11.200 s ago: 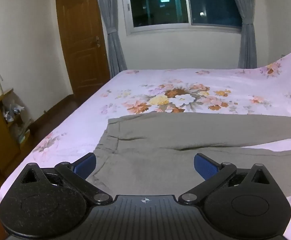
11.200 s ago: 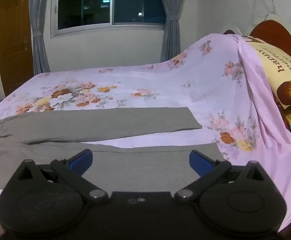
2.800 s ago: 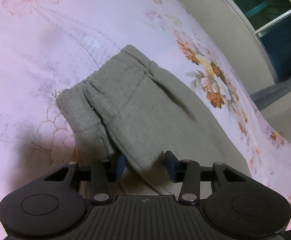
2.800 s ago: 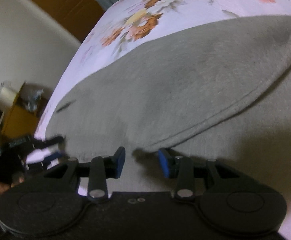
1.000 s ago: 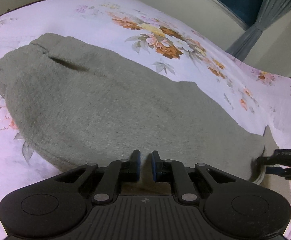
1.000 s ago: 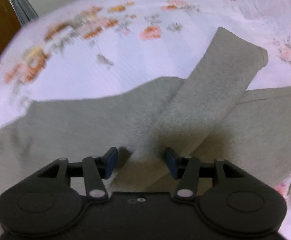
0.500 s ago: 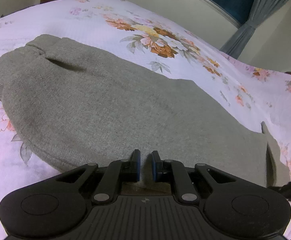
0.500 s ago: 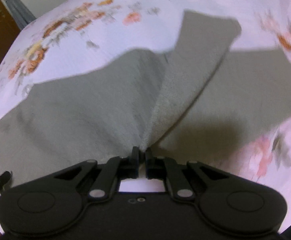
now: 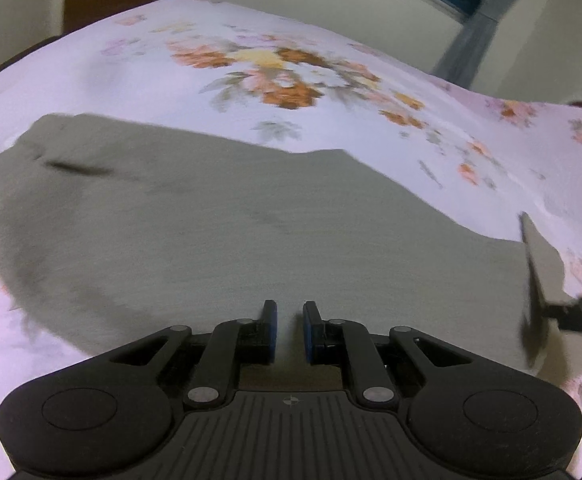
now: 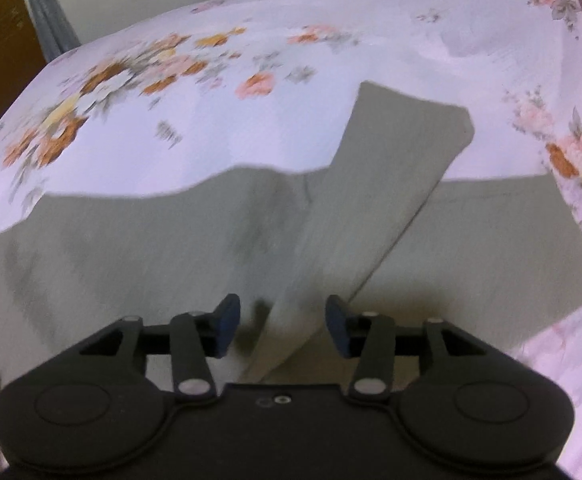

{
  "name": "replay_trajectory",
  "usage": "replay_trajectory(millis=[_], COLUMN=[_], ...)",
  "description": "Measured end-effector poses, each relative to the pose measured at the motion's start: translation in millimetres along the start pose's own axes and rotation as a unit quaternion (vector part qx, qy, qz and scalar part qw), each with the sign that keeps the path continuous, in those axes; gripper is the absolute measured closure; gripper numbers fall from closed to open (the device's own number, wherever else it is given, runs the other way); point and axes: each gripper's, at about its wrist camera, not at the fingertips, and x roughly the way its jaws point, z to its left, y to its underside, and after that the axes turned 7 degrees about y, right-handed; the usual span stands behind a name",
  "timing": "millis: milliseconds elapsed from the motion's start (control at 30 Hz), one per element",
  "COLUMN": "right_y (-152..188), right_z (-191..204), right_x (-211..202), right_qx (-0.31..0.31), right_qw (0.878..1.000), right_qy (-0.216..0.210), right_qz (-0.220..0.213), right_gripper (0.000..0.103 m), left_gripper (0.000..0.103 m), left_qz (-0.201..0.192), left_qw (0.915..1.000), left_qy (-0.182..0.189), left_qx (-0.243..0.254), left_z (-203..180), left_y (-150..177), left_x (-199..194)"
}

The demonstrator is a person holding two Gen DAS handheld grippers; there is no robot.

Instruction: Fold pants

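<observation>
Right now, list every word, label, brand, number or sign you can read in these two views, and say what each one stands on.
No readable text in either view.
left hand-held gripper: a small round crosshair mark on its body, no letters.
right hand-held gripper: two tiny round marks on its body, no letters.
pants: plain grey, no label visible.
bedsheet: flower print only, blurred.

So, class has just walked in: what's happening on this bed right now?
A person with a gripper in each hand is folding grey pants on a floral bedspread. The left gripper is nearly closed at the near edge. The right gripper is open, with a twisted leg lying between its fingers.
</observation>
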Motion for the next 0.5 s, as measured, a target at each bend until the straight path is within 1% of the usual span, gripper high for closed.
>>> replay_trajectory(millis=[133,200,267,333,367,400,433,500], right_y=[-22.9,-31.8,-37.5,-39.2,-39.2,-39.2,-38.9,-36.1], right_z=[-2.7,-5.4,-3.6,-1.8,-3.1,-7.8,-13.2,-23.5], right_x=[15.1,23.5,36.0,47.6,52.6,56.2,56.6,47.1], right_qx=[0.005,0.007,0.0,-0.012,-0.013,-0.004,0.007,0.016], right_qw=[1.0,0.999,0.999,0.998,0.998,0.998,0.999,0.999], right_qy=[0.022,0.032,0.045,0.052,0.058,0.051,0.037,0.022], right_qz=[-0.009,-0.009,0.001,0.011,0.017,0.024,0.028,0.017], right_gripper=[0.051,0.051,0.051,0.061,0.079,0.098,0.098,0.099], left_gripper=[0.091,0.091,0.091,0.091,0.091,0.091,0.091,0.091], left_qz=[0.011,0.02,0.028,0.034,0.036,0.038,0.04,0.042], left_qw=[0.9996,0.9993,0.9989,0.9988,0.9987,0.9987,0.9986,0.9985], left_qy=[0.019,0.026,0.029,0.029,0.028,0.027,0.027,0.027], left_qx=[0.015,0.021,0.021,0.02,0.02,0.021,0.021,0.022], left_z=[-28.4,-39.6,-45.6,-48.1,-48.2,-47.7,-47.3,-46.4], left_y=[-1.3,1.7,4.3,7.2,8.2,9.1,9.2,9.2], left_x=[14.4,22.9,30.0,35.0,36.5,37.9,38.6,40.0])
